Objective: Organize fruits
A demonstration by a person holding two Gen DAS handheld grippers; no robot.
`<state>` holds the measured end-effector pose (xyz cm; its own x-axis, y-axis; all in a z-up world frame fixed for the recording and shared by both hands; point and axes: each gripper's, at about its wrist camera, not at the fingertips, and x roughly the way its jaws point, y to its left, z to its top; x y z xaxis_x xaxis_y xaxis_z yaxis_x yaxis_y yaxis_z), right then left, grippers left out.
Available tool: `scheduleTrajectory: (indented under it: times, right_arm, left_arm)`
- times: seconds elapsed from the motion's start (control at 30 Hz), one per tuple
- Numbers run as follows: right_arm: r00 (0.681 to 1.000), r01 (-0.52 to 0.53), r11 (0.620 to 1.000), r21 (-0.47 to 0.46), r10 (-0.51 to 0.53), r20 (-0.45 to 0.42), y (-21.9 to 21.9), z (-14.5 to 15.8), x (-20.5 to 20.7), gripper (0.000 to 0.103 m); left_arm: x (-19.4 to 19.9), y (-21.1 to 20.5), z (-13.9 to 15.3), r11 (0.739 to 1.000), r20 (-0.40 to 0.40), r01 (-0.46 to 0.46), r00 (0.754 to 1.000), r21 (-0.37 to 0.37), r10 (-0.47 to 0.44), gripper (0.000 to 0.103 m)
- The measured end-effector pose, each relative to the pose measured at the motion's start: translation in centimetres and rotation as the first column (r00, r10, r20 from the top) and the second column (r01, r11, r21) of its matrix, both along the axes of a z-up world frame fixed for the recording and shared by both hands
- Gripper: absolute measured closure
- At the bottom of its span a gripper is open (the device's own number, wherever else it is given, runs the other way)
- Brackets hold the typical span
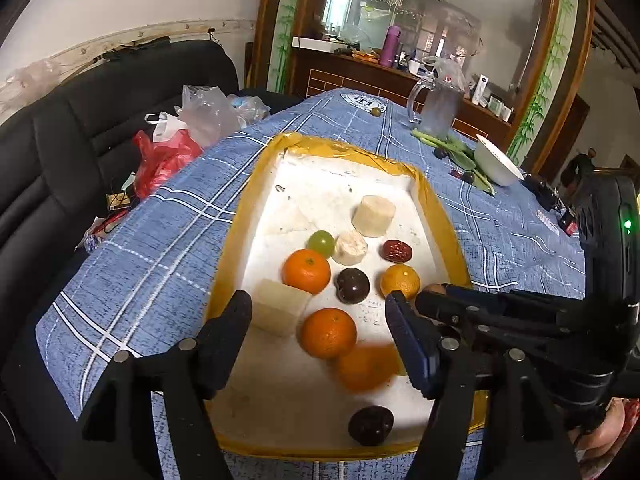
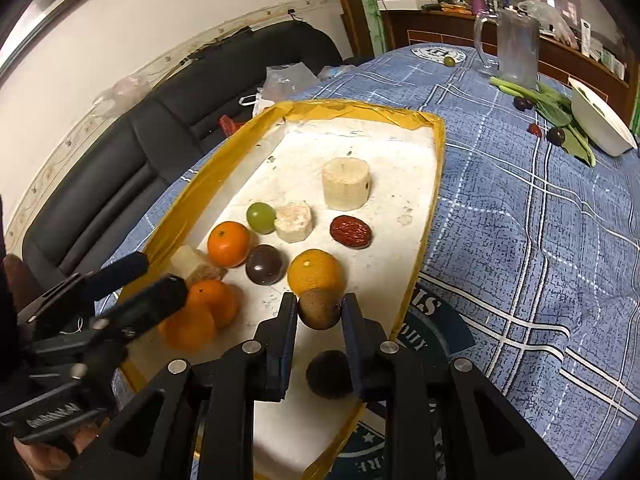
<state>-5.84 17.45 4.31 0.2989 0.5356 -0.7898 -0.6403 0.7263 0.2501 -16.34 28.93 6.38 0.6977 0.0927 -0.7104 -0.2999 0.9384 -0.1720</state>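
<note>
Brown and faintly rough-skinned, a small round fruit [image 2: 319,308] is sitting pinched between the two jaws of the right hand-held gripper [image 2: 319,309], hanging just above the near end of the white foam tray [image 2: 416,148] with its yellow-taped rim. It is looking light and firm, about the build of a longan, so a gentle squeeze across its widest part seems right; much more pressure would probably crack the thin shell. Directly below it, at 6 o'clock, a darker round fruit [image 2: 328,374] is lying on the tray floor.

The left hand-held gripper [image 1: 318,322] is standing spread over the tray, its jaws wide apart and holding nothing. Between them an orange mandarin [image 1: 329,333] is resting, and at 5 o'clock from it a second orange one [image 1: 366,368] is showing blurred, possibly rolling. Mandarins are likely soft-skinned and a little slippery, so taking one around its equator would be the safer hold.

Further into the tray, toward 12 o'clock, a green grape [image 1: 321,243], a red date [image 1: 396,251], a dark plum [image 1: 352,285] and pale cut chunks [image 1: 373,216] are lying loosely grouped. The grape is likely to bruise easily. More small fruits [image 2: 556,136] are lying out on the blue checked bench [image 2: 520,240] beside a white bowl [image 2: 600,124], at about 2 o'clock.
</note>
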Motion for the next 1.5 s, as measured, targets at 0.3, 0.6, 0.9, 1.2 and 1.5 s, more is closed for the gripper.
scheduleTrajectory:
  times: [0.3, 0.6, 0.9, 1.2, 1.5]
  right_arm:
    - [0.997, 0.037, 0.999, 0.024, -0.038, 0.065, -1.5, 1.9, -1.2, 0.063]
    - [0.984, 0.148, 0.987, 0.056, -0.152, 0.09, -6.1, 2.9, -2.9, 0.049]
    - [0.982, 0.167, 0.985, 0.052, -0.17, 0.077, -7.7, 2.4, -4.1, 0.049]
    - [0.982, 0.166, 0.985, 0.053, -0.17, 0.085, -8.2, 2.1, -5.0, 0.048]
    - [0.973, 0.182, 0.982, 0.056, -0.188, 0.133, -8.8, 3.0, -6.4, 0.043]
  left_arm:
    - [-0.1, -0.5, 0.5, 0.999, 0.0, -0.024, 1.0, 0.035, 0.024, 0.028]
    - [-0.3, -2.5, 1.5, 0.986, 0.008, -0.055, 0.999, 0.158, 0.054, 0.02]
    - [-0.5, -4.4, 1.9, 0.982, 0.001, -0.029, 1.0, 0.187, 0.029, 0.019]
    - [-1.0, -5.8, 2.4, 0.974, 0.008, -0.027, 1.0, 0.224, 0.026, 0.017]
    - [-1.9, -7.2, 3.5, 0.963, 0.053, -0.041, 0.998, 0.267, 0.028, 0.016]
